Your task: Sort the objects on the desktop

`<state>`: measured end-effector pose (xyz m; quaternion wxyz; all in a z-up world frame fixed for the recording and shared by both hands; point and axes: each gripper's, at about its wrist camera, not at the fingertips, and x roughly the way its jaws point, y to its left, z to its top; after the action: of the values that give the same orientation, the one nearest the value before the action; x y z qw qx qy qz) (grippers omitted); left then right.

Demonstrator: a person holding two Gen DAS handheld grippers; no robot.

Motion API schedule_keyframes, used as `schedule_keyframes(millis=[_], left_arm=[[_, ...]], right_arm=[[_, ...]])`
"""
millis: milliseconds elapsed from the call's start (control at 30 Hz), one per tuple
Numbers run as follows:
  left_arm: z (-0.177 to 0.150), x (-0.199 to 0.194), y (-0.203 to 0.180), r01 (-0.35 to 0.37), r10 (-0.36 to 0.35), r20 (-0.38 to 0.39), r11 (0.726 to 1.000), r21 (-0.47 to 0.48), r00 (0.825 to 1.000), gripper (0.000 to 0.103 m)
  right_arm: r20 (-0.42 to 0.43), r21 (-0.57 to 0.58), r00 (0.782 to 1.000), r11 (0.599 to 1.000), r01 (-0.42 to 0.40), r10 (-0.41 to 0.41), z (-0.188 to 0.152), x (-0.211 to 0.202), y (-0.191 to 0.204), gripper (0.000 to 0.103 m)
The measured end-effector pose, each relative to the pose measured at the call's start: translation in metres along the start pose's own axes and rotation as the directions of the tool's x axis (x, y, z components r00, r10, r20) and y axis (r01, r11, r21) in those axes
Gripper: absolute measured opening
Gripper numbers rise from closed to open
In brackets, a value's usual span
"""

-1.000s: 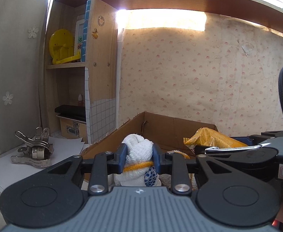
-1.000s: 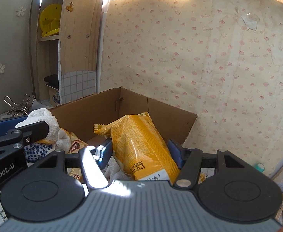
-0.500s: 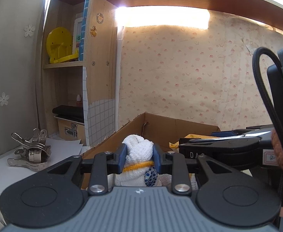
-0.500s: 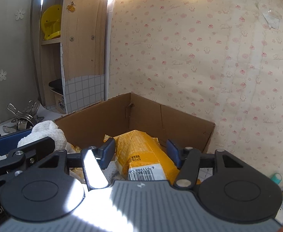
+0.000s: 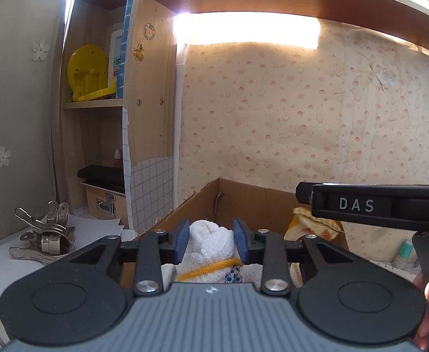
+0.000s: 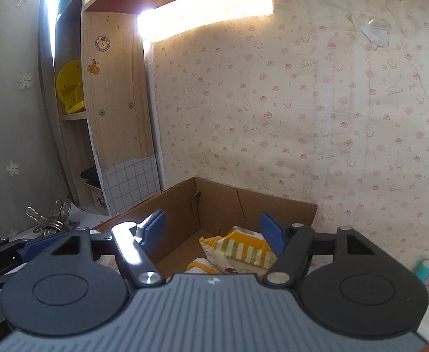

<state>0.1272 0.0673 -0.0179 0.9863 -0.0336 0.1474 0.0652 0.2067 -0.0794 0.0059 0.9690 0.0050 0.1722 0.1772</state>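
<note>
The left gripper (image 5: 211,239) is clamped on a rolled white cloth bundle (image 5: 210,245) with a yellow band, holding it at about 6 o'clock in the left wrist view, just short of the near edge of the cardboard box (image 5: 240,198). The right gripper (image 6: 213,230) hangs above the box with its blue pads spread wide and nothing between them; a yellow snack packet (image 6: 240,249) lies on the box floor below, at roughly 6 o'clock in the right wrist view.

By my reading, the step in hand is carrying the bundle to the box, with the packet already sorted. The next move calls for bringing the bundle forward over the cardboard wall and parting the jaws only once it is clear of the rim (the right tool, at 3 o'clock in the left view, sits close enough to get in the way).

Much of the box interior is hidden behind both gripper bodies, so what else lies inside is unclear. The bundle's lower part, with a blue-patterned patch, is cut off. A small teal object (image 6: 425,270) at 4 o'clock is too small to identify. Metal clips (image 5: 42,239) rest on paper at 8 o'clock.
</note>
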Motion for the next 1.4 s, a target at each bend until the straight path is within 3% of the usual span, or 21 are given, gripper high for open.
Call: schedule_keyframes(millis=[133,300,433,667,867,1000,1200,1400], left_arm=[[0.002,-0.002,-0.003,-0.006,0.006,0.009,1.000,0.003,1.000,0.049],[0.002,-0.004,-0.007,-0.008,0.008,0.008,1.000,0.006,1.000,0.050],[0.002,-0.008,-0.010,-0.018,0.018,0.011,1.000,0.009,1.000,0.062],[0.004,-0.017,-0.012,-0.016,0.015,0.017,1.000,0.016,1.000,0.069],[0.005,-0.024,-0.015,-0.009,0.009,0.004,1.000,0.017,1.000,0.082],[0.005,-0.030,-0.019,-0.021,0.021,0.015,0.999,0.042,1.000,0.101],[0.006,-0.038,-0.028,-0.051,0.051,-0.003,0.993,0.104,0.999,0.103],[0.004,-0.040,-0.032,-0.011,0.015,-0.030,0.992,0.123,0.999,0.103]], right_arm=[[0.032,-0.014,0.999,1.000,0.018,-0.017,0.002,-0.015,-0.002,0.071],[0.059,-0.028,0.998,0.999,0.023,-0.021,0.001,-0.034,0.000,0.071],[0.074,-0.045,0.996,0.998,0.049,-0.045,-0.001,-0.047,0.002,0.072],[0.085,-0.043,0.994,0.996,0.076,-0.072,-0.004,-0.068,0.000,0.078],[0.088,-0.020,0.992,0.996,0.087,-0.085,-0.012,-0.084,-0.005,0.081],[0.098,-0.012,0.990,0.995,0.098,-0.097,-0.014,-0.095,-0.008,0.082],[0.116,0.010,0.986,0.993,0.118,-0.119,-0.015,-0.109,-0.015,0.083],[0.117,0.021,0.985,0.992,0.128,-0.129,-0.018,-0.116,-0.020,0.083]])
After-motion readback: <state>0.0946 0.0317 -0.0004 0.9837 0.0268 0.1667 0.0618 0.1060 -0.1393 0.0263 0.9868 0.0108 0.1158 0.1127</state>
